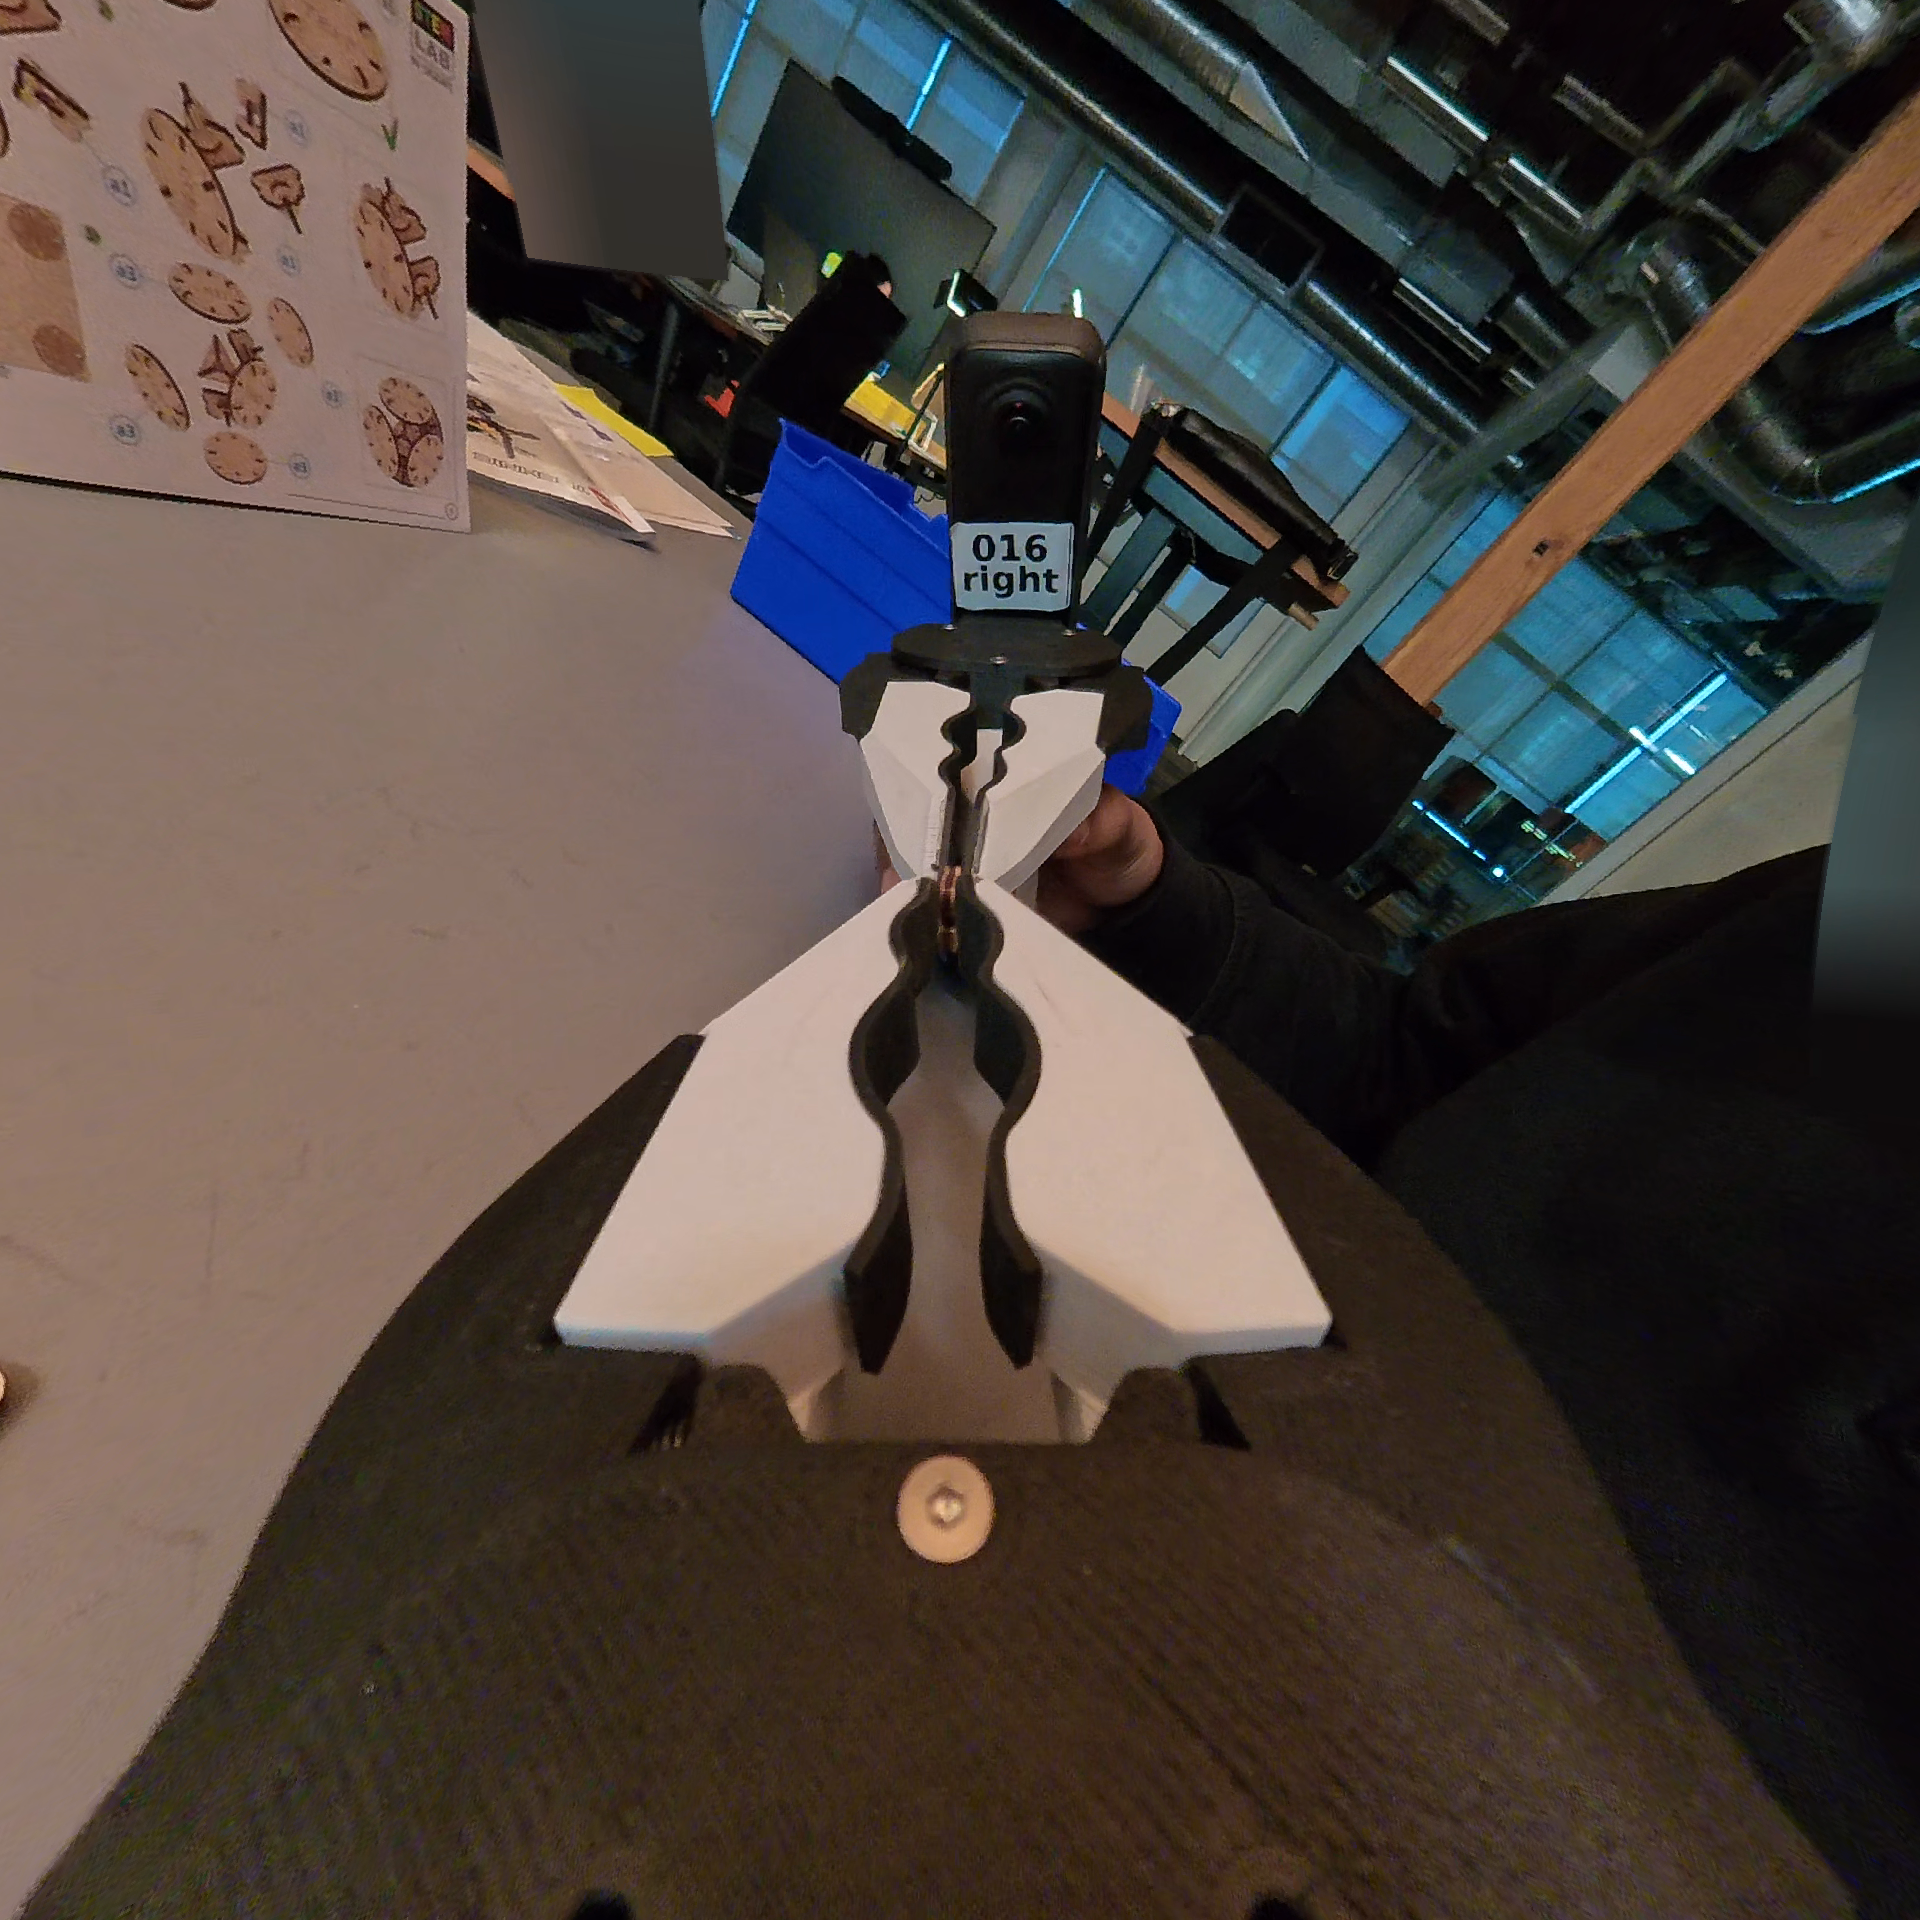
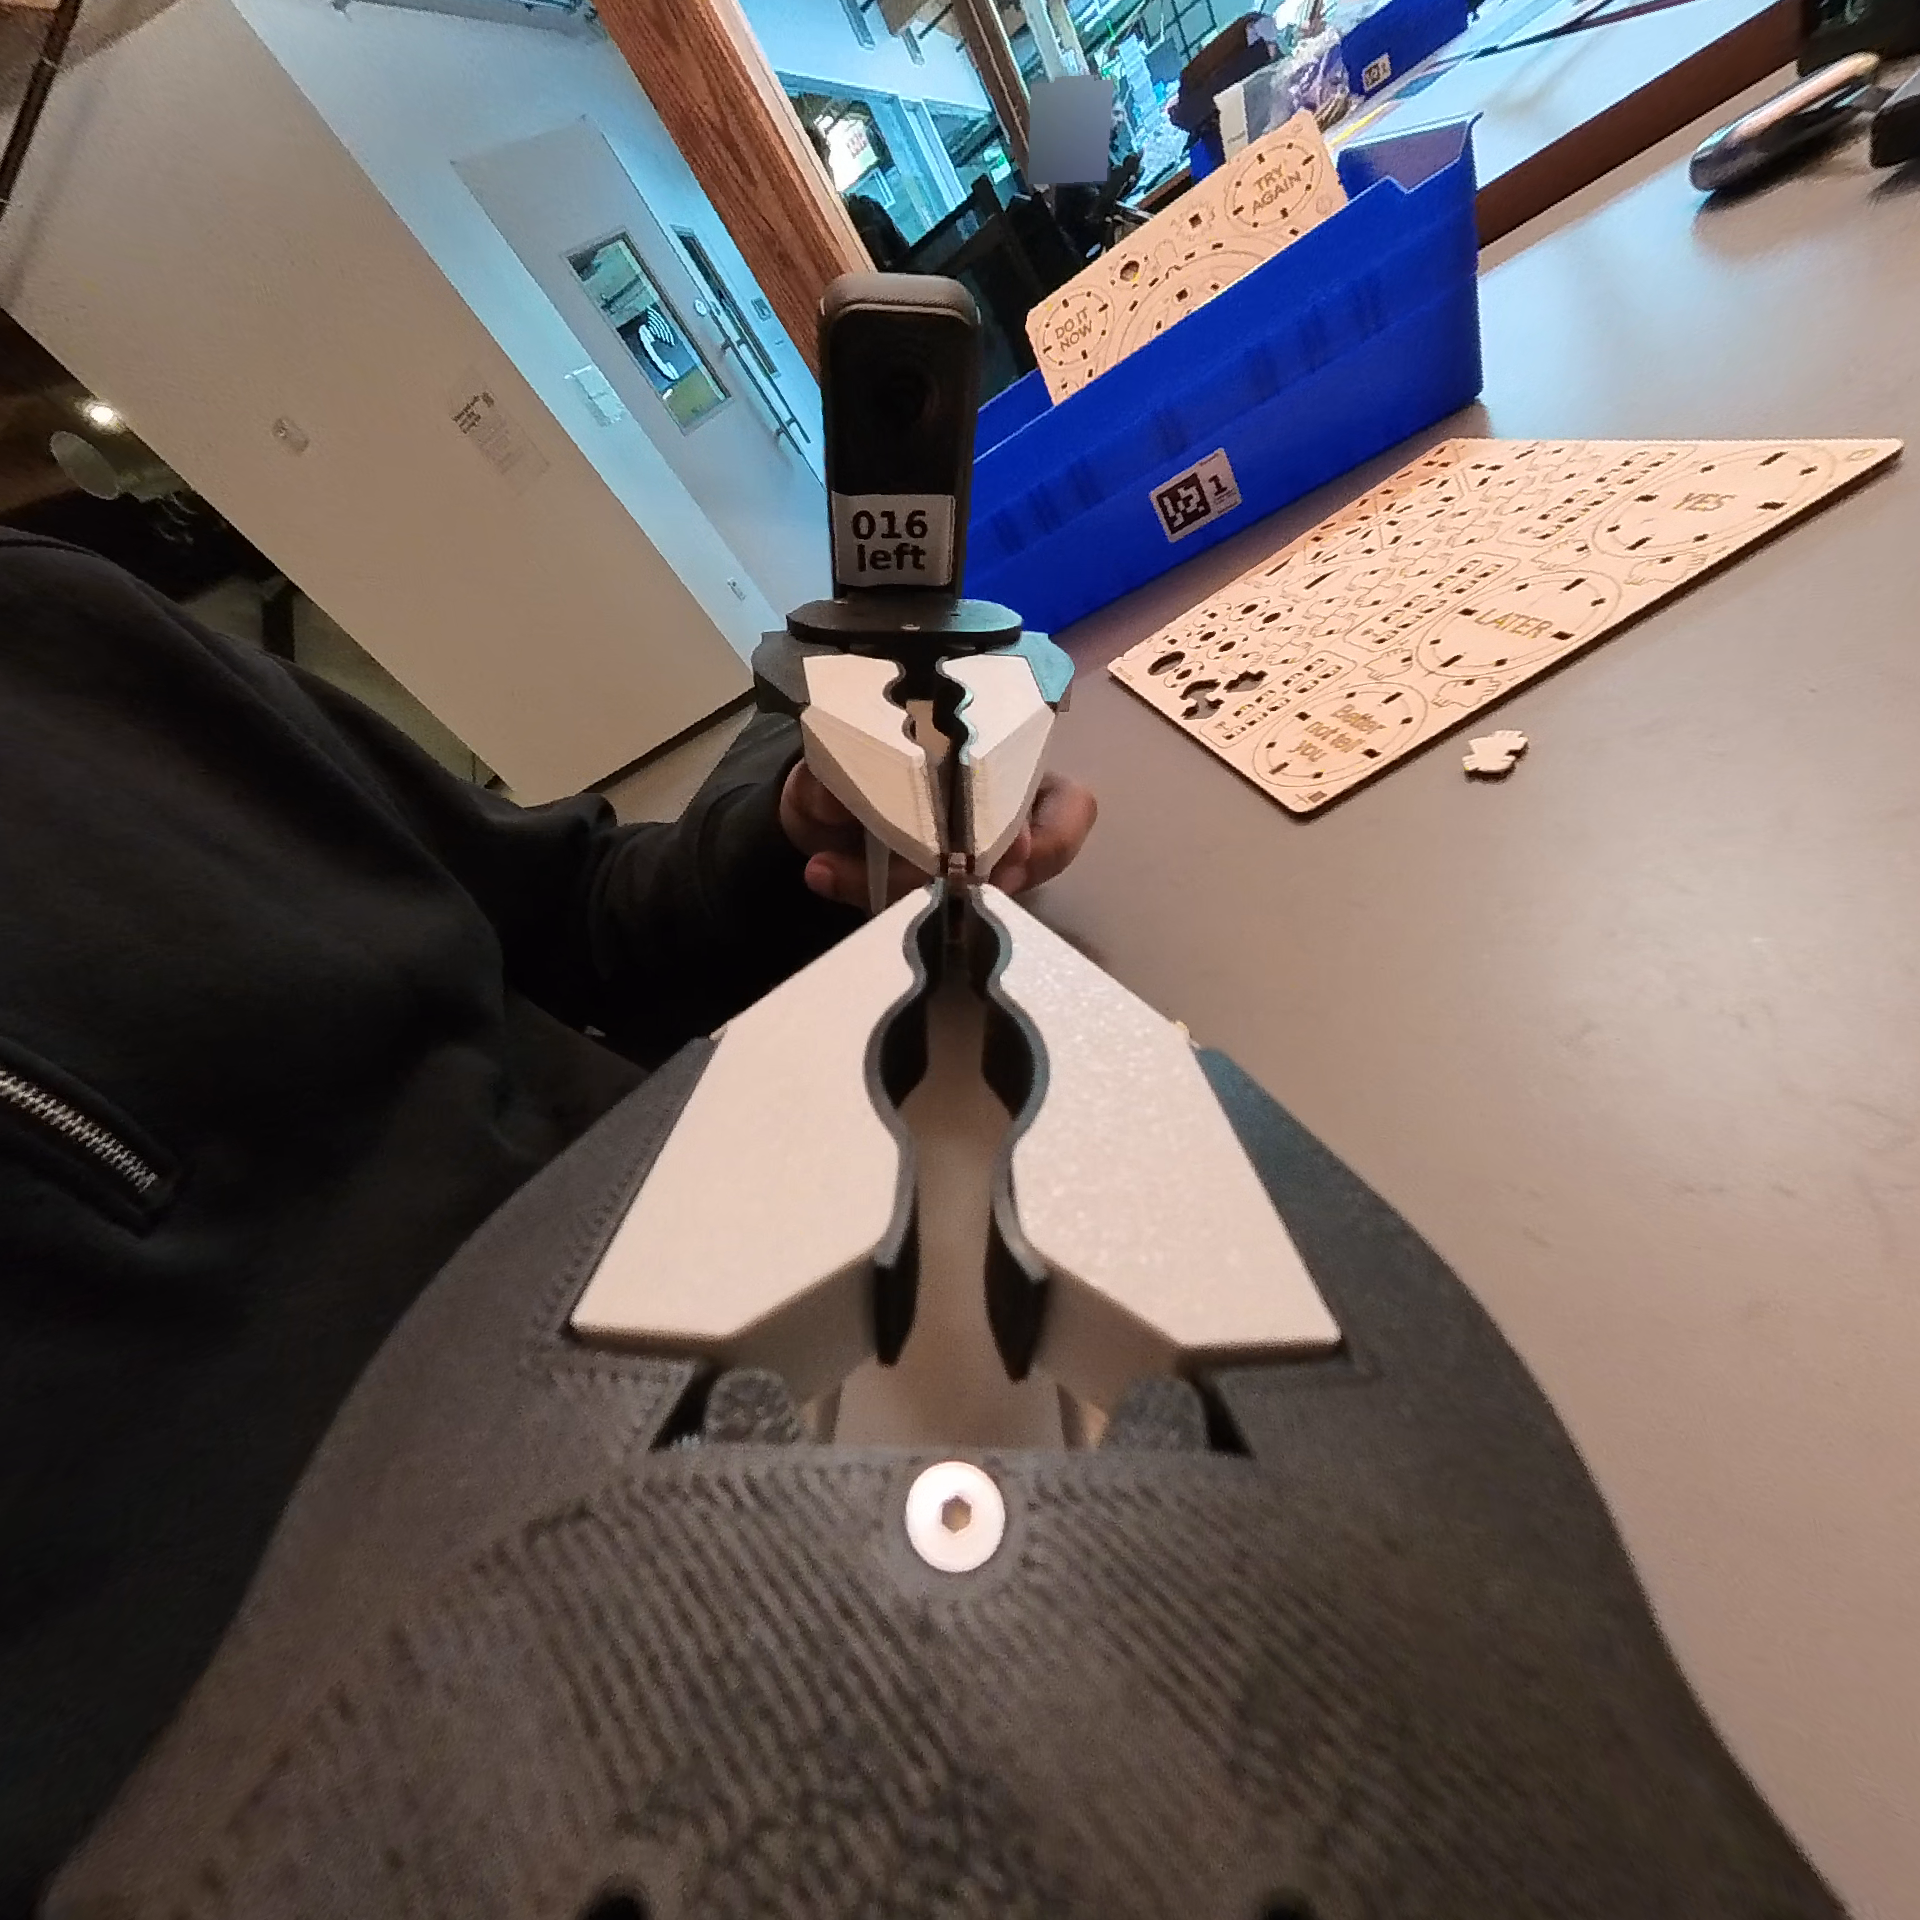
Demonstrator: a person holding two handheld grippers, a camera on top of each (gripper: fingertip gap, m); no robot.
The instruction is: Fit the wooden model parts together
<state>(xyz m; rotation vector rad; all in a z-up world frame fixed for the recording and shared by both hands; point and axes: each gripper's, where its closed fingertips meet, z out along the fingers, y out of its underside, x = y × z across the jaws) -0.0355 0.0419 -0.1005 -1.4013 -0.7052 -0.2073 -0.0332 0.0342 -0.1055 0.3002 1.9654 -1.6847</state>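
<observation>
Grey worktop (image 2: 1455, 1039) runs beside both tools, in a workshop with tall windows and bare ducts overhead. The left hand-held gripper (image 1: 945, 914) and the right hand-held gripper (image 2: 954, 894) meet tip to tip above the worktop's edge, each with its fingers pressed together on a thin wooden piece (image 1: 947, 920), seen edge-on with dark burnt marks; whether this is 1 piece or 2 joined parts I cannot tell. A hand (image 1: 1107, 852) shows behind the right tool. Beyond the right hand-held gripper's tips and off to its right lie a plywood parts sheet (image 2: 1507, 613), a small loose cut-out (image 2: 1494, 750) and a blue bin (image 2: 1247, 416). An instruction sheet (image 1: 239, 260) stands ahead-left of the left one. With so thin a part, keeping both tools in line and pinching squarely should keep it from twisting or snapping.
</observation>
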